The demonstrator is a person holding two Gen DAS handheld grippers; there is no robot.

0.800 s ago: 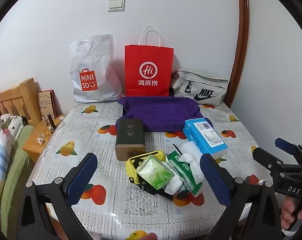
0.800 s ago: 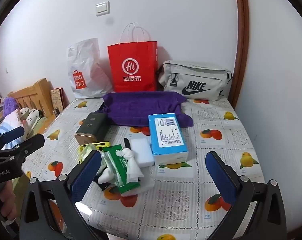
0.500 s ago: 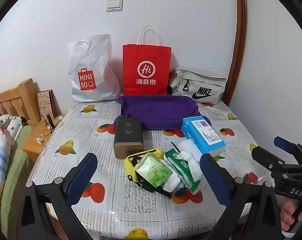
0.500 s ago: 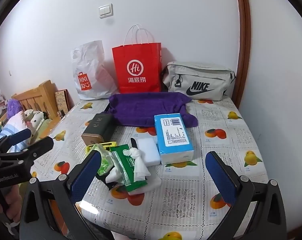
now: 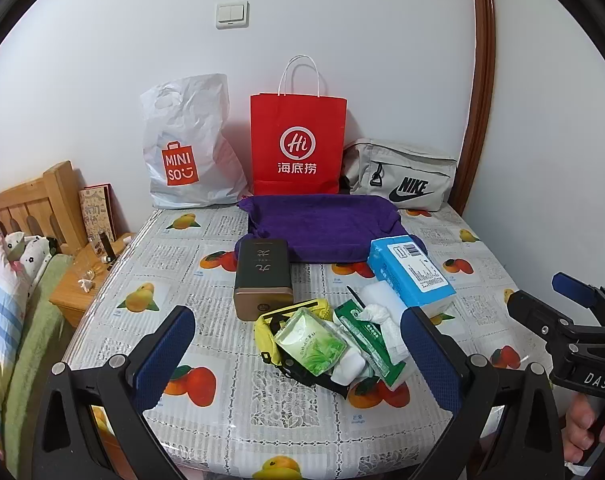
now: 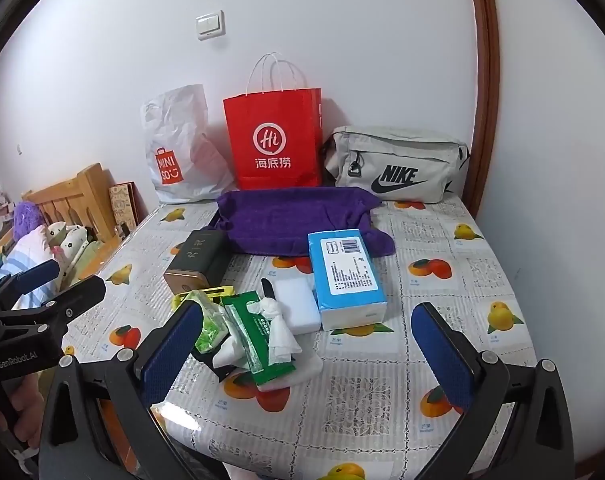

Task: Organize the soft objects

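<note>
A pile of soft things lies mid-table: a light green wipes pack (image 5: 310, 344), a dark green tissue pack (image 5: 366, 336) (image 6: 258, 340), a white sponge (image 6: 296, 304) and a crumpled white tissue (image 6: 276, 328). A blue tissue pack (image 5: 410, 272) (image 6: 344, 274) lies to their right. A purple towel (image 5: 322, 224) (image 6: 290, 220) lies behind. My left gripper (image 5: 298, 356) is open and empty, just in front of the pile. My right gripper (image 6: 306, 352) is open and empty, in front of the blue pack.
A dark tin box (image 5: 262, 276) stands left of the pile. A white Miniso bag (image 5: 186, 148), a red paper bag (image 5: 298, 144) and a grey Nike bag (image 5: 402, 176) line the wall. A wooden nightstand (image 5: 82, 284) and bed are at the left. The table (image 5: 286, 408) has a fruit-print cover.
Both grippers have drawn back and risen slightly, so the table objects sit a little farther and lower. Nothing on the table has moved.
</note>
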